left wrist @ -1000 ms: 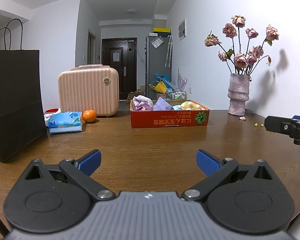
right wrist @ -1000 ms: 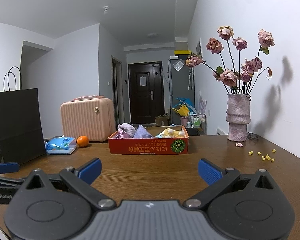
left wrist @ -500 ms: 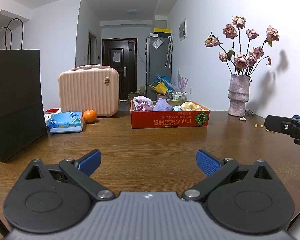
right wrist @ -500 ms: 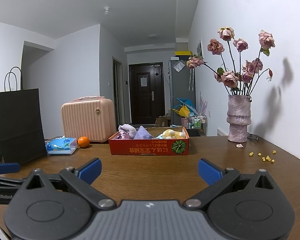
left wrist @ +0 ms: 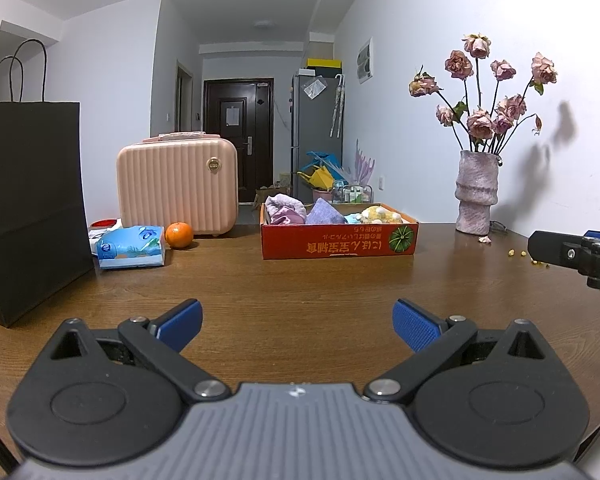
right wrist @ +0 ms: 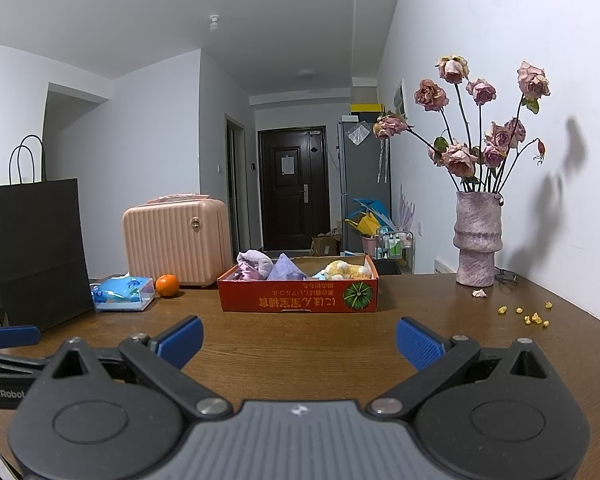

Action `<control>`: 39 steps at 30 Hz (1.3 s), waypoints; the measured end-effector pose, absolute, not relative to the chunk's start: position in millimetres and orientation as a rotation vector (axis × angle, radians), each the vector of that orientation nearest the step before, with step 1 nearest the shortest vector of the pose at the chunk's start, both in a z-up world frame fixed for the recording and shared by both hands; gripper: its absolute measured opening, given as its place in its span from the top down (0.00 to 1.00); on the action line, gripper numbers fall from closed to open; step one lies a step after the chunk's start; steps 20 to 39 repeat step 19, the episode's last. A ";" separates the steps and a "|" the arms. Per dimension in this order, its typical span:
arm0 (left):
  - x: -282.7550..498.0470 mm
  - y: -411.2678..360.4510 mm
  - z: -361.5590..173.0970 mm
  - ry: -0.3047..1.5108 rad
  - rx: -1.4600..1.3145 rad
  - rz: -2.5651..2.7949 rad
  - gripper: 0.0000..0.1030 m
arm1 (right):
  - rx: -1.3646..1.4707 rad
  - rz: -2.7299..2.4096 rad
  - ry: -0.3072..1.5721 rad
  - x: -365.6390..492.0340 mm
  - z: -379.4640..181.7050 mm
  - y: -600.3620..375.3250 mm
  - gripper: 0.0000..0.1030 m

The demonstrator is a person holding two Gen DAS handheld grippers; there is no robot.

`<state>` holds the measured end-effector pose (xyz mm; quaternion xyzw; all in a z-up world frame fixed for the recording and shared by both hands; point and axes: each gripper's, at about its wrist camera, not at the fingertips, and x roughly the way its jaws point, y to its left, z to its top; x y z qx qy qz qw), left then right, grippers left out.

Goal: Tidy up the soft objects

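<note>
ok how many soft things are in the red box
4 visible: a lilac plush at the left end, a purple cloth beside it, a small light-blue piece, and a yellow plush at the right. More may lie hidden below.

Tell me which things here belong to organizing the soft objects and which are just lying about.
Job: red box, purple cloths, yellow plush, left gripper, right gripper.
Lying about: orange, tissue pack, pink case, black bag, vase.

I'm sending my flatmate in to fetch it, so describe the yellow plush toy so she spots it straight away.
Find the red cardboard box in the middle of the wooden table. The yellow plush toy lies at its right end, nearest the flower vase. It is the only yellow, fluffy thing there; its neighbours are purple cloths.
</note>
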<state>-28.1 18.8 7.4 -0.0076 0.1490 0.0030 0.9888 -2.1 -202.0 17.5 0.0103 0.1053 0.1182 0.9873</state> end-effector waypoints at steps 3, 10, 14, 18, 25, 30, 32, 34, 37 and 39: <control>-28.4 19.4 8.5 0.297 -0.015 0.007 0.00 | 0.021 0.237 0.212 -2.2 17.5 -202.3 0.00; -28.3 19.2 8.4 0.296 -0.015 0.003 0.00 | 0.021 0.238 0.212 -2.2 17.2 -202.2 0.00; -27.5 18.6 7.5 0.303 -0.014 0.002 0.00 | 0.021 0.238 0.213 -2.0 17.9 -201.5 0.00; -27.4 18.8 6.9 0.302 -0.015 -0.001 0.00 | 0.020 0.239 0.214 -2.0 17.9 -201.3 0.00; -27.2 18.6 6.7 0.301 -0.016 -0.001 0.00 | 0.020 0.239 0.215 -1.7 17.9 -200.8 0.00; -27.2 18.6 6.7 0.301 -0.016 -0.001 0.00 | 0.020 0.239 0.215 -1.7 17.9 -200.8 0.00; -27.2 18.6 6.7 0.301 -0.016 -0.001 0.00 | 0.020 0.239 0.215 -1.7 17.9 -200.8 0.00; -27.2 18.6 6.7 0.301 -0.016 -0.001 0.00 | 0.020 0.239 0.215 -1.7 17.9 -200.8 0.00; -27.2 18.6 6.7 0.301 -0.016 -0.001 0.00 | 0.020 0.239 0.215 -1.7 17.9 -200.8 0.00; -27.2 18.6 6.7 0.301 -0.016 -0.001 0.00 | 0.020 0.239 0.215 -1.7 17.9 -200.8 0.00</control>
